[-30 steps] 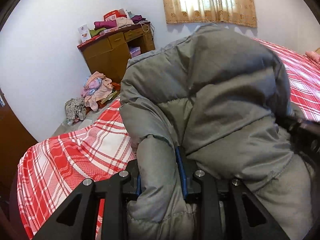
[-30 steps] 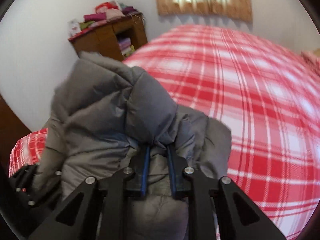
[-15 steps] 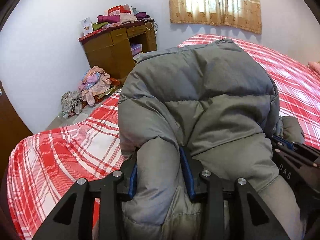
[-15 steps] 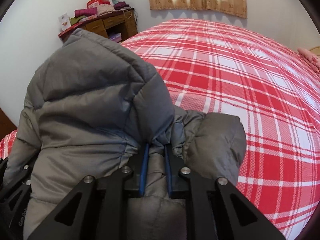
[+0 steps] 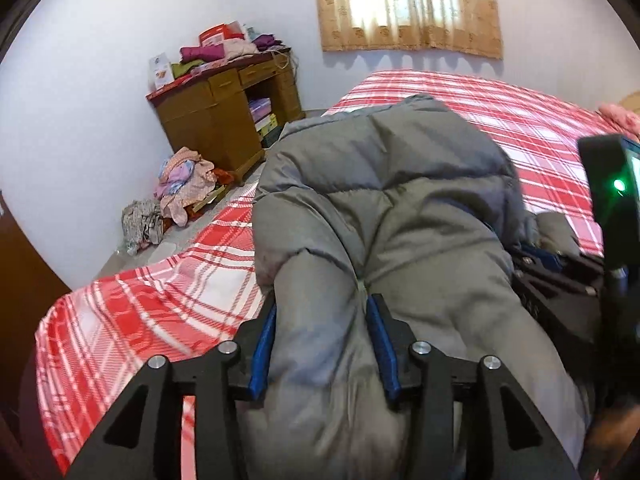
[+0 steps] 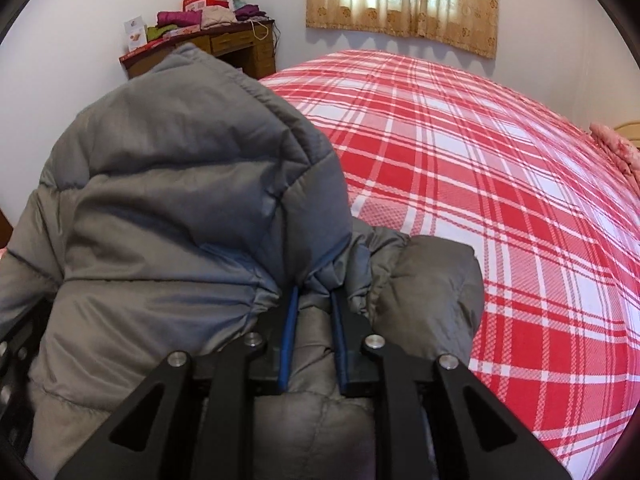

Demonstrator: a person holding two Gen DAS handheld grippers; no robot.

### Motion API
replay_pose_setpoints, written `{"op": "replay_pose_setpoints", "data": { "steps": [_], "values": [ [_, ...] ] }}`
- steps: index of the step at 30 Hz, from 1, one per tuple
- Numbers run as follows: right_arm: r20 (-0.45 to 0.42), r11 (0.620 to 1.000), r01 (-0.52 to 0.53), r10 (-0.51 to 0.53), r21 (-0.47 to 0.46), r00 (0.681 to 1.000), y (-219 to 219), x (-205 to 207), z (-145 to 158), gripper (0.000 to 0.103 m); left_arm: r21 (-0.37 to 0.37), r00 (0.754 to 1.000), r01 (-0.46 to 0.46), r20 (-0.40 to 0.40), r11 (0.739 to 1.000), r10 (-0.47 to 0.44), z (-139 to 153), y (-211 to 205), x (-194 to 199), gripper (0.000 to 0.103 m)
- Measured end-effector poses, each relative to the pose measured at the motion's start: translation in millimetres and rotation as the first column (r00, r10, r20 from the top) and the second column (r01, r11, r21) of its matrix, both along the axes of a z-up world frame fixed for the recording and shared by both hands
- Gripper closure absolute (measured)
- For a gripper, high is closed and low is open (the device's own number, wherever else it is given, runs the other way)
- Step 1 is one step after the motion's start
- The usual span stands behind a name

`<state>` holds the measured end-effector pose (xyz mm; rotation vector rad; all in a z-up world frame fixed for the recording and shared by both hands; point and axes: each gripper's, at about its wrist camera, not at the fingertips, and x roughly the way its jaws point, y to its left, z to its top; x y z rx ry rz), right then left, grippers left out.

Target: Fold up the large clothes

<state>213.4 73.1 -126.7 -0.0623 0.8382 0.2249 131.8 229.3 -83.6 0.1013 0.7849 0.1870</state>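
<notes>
A grey puffer jacket [image 5: 384,208] is bunched up and folded over on the red plaid bed [image 5: 132,312]. My left gripper [image 5: 322,312] is shut on a thick roll of the jacket near its left edge. My right gripper [image 6: 314,294] is shut on a fold of the same jacket [image 6: 180,184], with a sleeve end [image 6: 432,284] lying just to its right. The right gripper's body also shows in the left wrist view [image 5: 560,280], close beside the jacket.
The plaid bed [image 6: 480,168] stretches far to the right. A wooden desk [image 5: 224,112] stacked with clothes stands at the back left wall. A heap of clothes [image 5: 180,184] lies on the floor by it. A curtained window [image 5: 408,4] is behind.
Both grippers have lowered the jacket toward the bed and it has flattened; the left gripper's jaws have spread a little around the thick roll. The right gripper has come closer to the left.
</notes>
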Motion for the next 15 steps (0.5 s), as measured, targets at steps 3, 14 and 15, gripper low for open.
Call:
{"op": "replay_pose_setpoints", "data": {
  "steps": [3,14,15],
  "values": [
    [-0.013,1.000,-0.018,0.018,0.022,1.000,-12,-13,15,0.075,-0.040,1.000,-0.007,-0.003,0.999,0.007,8,4,-12,0.049],
    [0.087,0.992,0.056,-0.066,0.111,0.994,-63,-127,65,0.025,-0.044,0.998,-0.043,0.038,0.998,0.045,25,-13,-59,0.043],
    [0.077,0.991,0.063,-0.072,0.116,0.994,-65,-132,63,0.025,-0.046,0.998,-0.043,0.040,0.998,0.045,26,-14,-64,0.043]
  ]
}}
